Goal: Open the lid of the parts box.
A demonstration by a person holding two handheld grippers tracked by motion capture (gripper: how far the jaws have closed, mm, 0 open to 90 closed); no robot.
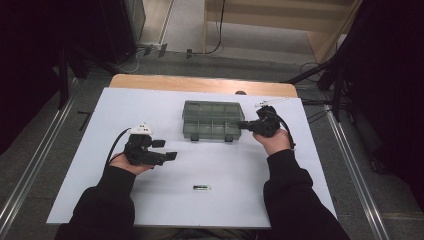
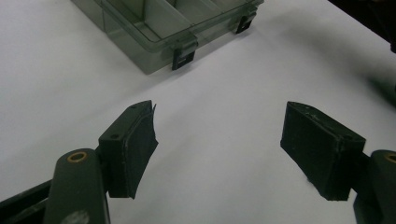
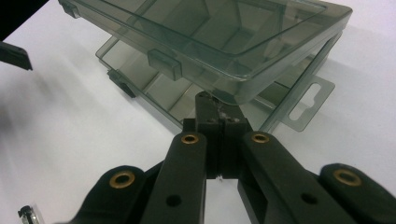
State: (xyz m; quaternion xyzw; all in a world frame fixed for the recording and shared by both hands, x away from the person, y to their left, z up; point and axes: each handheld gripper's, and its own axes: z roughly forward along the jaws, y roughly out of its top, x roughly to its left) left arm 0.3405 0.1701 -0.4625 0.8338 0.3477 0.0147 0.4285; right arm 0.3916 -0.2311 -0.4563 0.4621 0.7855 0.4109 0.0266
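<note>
We see the clear box near the back edge of the table, its lid lifted a little. Our right tongs are clenched on the lid's edge. Our left tongs hang released, well apart, above the table's left side.

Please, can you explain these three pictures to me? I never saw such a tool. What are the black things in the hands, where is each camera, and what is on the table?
A person sits at a white table and holds a hand tool with two black jaws in each hand. One camera looks down from above; one more rides on each tool, looking along its jaws. The left gripper is open and holds nothing. The right gripper is shut on the corner of the lid of a clear compartment box, and the lid stands lifted off the base. A small dark object, too small to identify, lies near the table's front.
</note>
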